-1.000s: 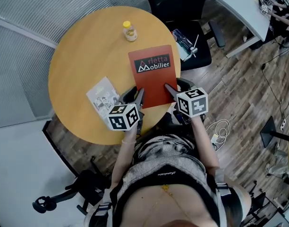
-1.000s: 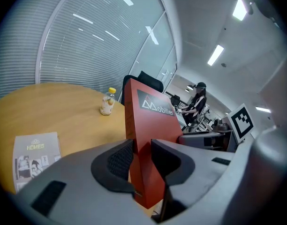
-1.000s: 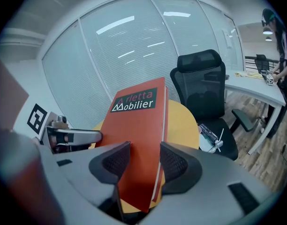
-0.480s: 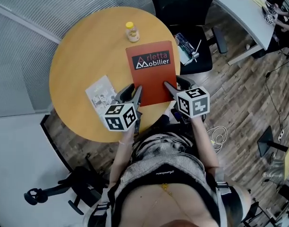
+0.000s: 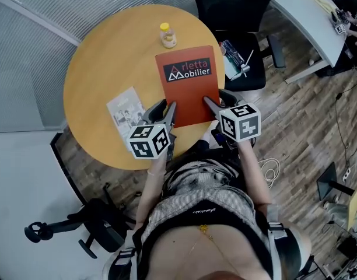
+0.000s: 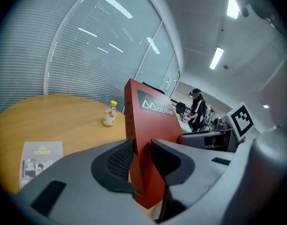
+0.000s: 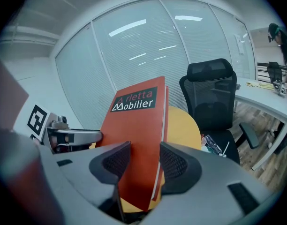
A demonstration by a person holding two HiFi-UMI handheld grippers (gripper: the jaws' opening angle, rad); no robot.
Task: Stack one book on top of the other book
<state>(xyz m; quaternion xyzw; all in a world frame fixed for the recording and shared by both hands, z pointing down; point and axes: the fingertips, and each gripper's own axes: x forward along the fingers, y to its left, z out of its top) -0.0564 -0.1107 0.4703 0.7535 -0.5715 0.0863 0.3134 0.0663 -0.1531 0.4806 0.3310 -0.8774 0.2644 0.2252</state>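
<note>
A red book (image 5: 189,83) with a black title label is held over the near right part of the round wooden table (image 5: 102,57). My left gripper (image 5: 170,111) is shut on its near left corner and my right gripper (image 5: 209,104) is shut on its near right corner. In the left gripper view the red book (image 6: 148,125) stands edge-on between the pads of the left gripper (image 6: 141,156). The right gripper (image 7: 145,161) clamps the red book (image 7: 136,125) in its own view. A thin grey booklet (image 5: 126,111) lies flat on the table to the left of the left gripper.
A small yellow-capped bottle (image 5: 165,35) stands on the table beyond the red book. A black office chair (image 5: 237,16) is behind the table, with a white desk (image 5: 307,16) at the far right. Another chair's base (image 5: 79,229) is on the floor at lower left.
Both grippers and the red book between them have risen a little and sit slightly higher in the head view. The booklet and bottle have not moved on the table.
</note>
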